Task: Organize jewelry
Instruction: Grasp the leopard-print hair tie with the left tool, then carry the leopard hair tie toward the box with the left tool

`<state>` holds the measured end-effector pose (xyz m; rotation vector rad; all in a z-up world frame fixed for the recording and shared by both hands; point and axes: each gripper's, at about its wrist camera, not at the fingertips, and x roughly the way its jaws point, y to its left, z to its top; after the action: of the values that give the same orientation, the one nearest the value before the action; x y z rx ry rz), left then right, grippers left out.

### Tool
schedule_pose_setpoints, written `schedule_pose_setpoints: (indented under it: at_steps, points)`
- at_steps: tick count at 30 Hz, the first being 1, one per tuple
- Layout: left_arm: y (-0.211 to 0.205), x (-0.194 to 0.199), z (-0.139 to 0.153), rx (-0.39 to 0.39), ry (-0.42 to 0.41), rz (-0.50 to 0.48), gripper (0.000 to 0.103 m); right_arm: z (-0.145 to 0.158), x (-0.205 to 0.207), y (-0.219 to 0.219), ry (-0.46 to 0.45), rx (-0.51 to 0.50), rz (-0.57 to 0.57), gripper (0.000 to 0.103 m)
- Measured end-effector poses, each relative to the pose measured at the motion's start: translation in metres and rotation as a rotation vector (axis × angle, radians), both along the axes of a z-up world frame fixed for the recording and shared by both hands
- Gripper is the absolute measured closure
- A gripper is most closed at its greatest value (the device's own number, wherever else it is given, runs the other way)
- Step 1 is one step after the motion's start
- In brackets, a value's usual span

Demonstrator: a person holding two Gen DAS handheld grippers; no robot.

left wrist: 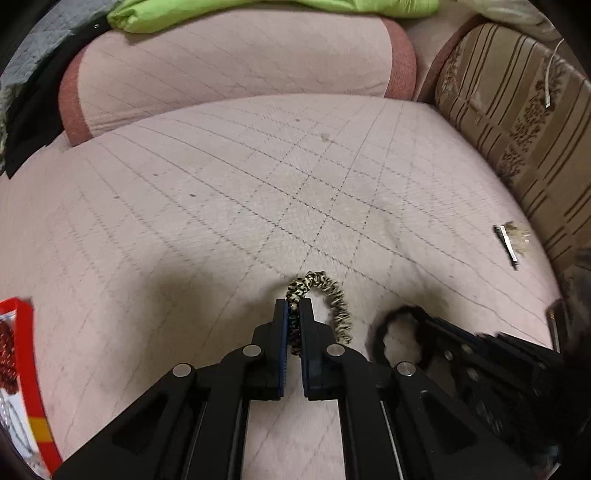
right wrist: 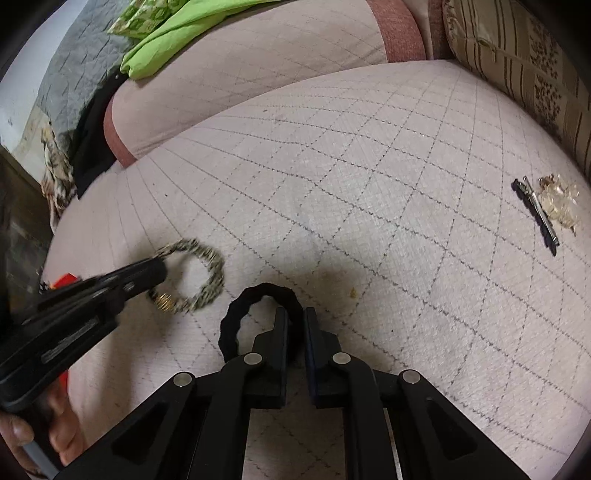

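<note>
While the pale quilted sofa seat [right wrist: 369, 206] takes up most of both views, with a striped cushion [left wrist: 517, 122] along its right side and a green cloth [left wrist: 258, 11] on the backrest, the jewelry lies scattered on it in small pieces. At the far left edge of the left view sits a red-rimmed box [left wrist: 26, 369], with something red and beaded inside, which I judge to be where the pieces go. The left tongs [left wrist: 294, 314] are narrowed around a leopard-print hair tie [left wrist: 332, 299], gripping one side of the loop, which looks raised just off the fabric, though I cannot be sure. Just to its right, the right tongs [right wrist: 295, 321] are closed to a narrow gap on a black hair tie [right wrist: 236, 317], whose loop hangs out to the left of the fingers. Well apart, near the striped cushion, a hair clip [right wrist: 543, 210] with clear beads lies untouched on the seat. As I read it, the sorting is partway: two ties are in hand but not yet put away, and the clip is left to collect.
</note>
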<state>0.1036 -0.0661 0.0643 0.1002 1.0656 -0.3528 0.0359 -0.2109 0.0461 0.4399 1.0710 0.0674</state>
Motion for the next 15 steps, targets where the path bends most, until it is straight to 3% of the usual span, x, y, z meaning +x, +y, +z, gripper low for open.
schedule_pose_setpoints:
  at_steps: [8,15]
  points:
    - [0.041,-0.050,0.049,-0.059,-0.063,0.037,0.098,0.019,-0.012,0.017,-0.076,0.038,0.030,0.095]
    - [0.076,-0.099,0.079,-0.037,-0.150,0.134,0.098,0.039,-0.031,0.036,-0.139,0.003,0.055,0.095]
